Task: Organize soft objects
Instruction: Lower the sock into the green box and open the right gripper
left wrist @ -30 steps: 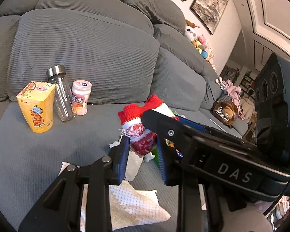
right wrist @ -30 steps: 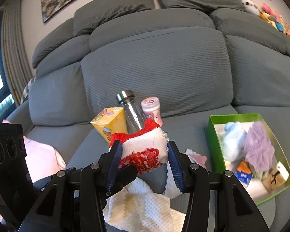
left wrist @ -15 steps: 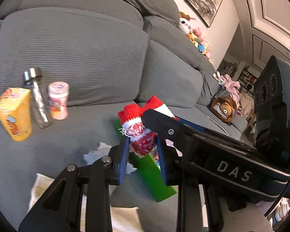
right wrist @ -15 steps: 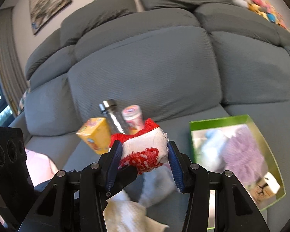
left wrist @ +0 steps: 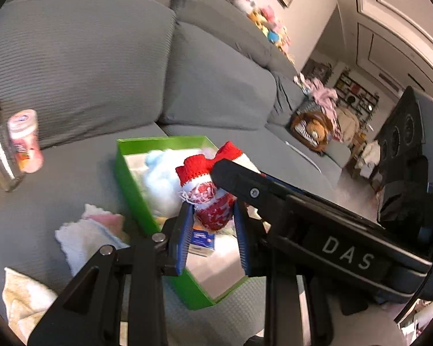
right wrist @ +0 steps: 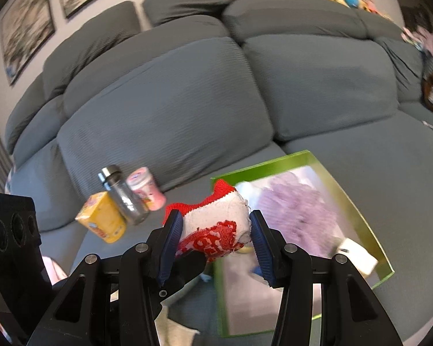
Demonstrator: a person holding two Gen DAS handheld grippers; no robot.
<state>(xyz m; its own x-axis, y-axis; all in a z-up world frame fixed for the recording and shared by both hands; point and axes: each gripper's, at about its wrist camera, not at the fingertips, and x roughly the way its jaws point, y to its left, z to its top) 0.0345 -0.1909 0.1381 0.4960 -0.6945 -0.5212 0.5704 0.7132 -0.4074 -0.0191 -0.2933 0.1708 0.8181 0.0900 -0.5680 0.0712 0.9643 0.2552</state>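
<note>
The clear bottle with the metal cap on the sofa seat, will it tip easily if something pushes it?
Probably yes. The bottle is tall and narrow and stands on a soft sofa cushion, an unsteady base. It looks empty, so likely light. The pink jar close beside it might stop a fall that way.

A home living room: grey sofa (right wrist: pixel 187 92), framed pictures (right wrist: pixel 26 26), plush toys (left wrist: pixel 262 20).

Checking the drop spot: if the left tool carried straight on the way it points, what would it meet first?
Probably the inside of the green box, around the pale blue soft item already in it; the left tool holds the sock. Depth is uncertain.
</note>
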